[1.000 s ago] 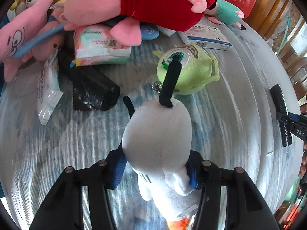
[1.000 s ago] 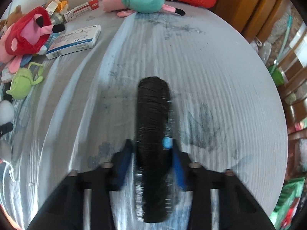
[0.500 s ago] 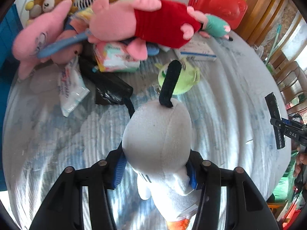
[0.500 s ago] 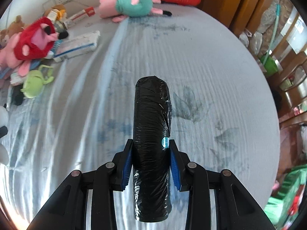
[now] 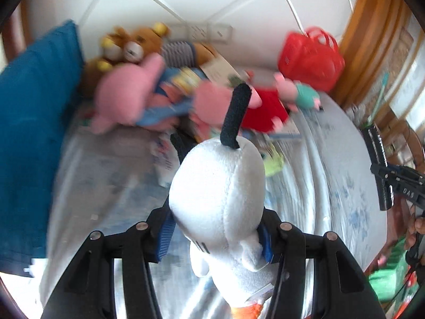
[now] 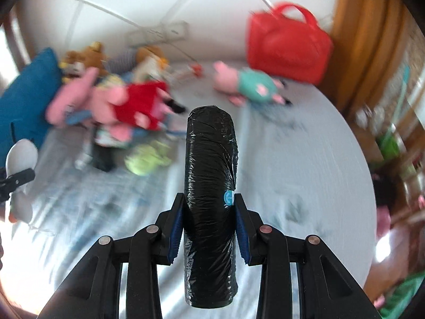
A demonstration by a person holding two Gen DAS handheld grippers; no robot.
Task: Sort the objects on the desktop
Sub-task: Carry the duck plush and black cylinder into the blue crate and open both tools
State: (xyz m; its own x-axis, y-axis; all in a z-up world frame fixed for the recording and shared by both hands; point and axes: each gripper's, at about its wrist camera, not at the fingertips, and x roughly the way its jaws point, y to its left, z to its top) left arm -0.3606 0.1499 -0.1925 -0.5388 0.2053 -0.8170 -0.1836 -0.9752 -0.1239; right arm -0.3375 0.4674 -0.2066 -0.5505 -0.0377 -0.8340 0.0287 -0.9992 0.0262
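Left gripper clenched on white plush dog, right gripper clenched on black bag roll, both held clear above table, toy pile at 10 o'clock, probably for separate sorting.

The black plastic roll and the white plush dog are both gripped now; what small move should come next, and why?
Probably carry each toward its own kind. The left gripper clamps the white plush dog, and the plush toy pile lies ahead; the right gripper clamps the black plastic roll above the bare tablecloth.
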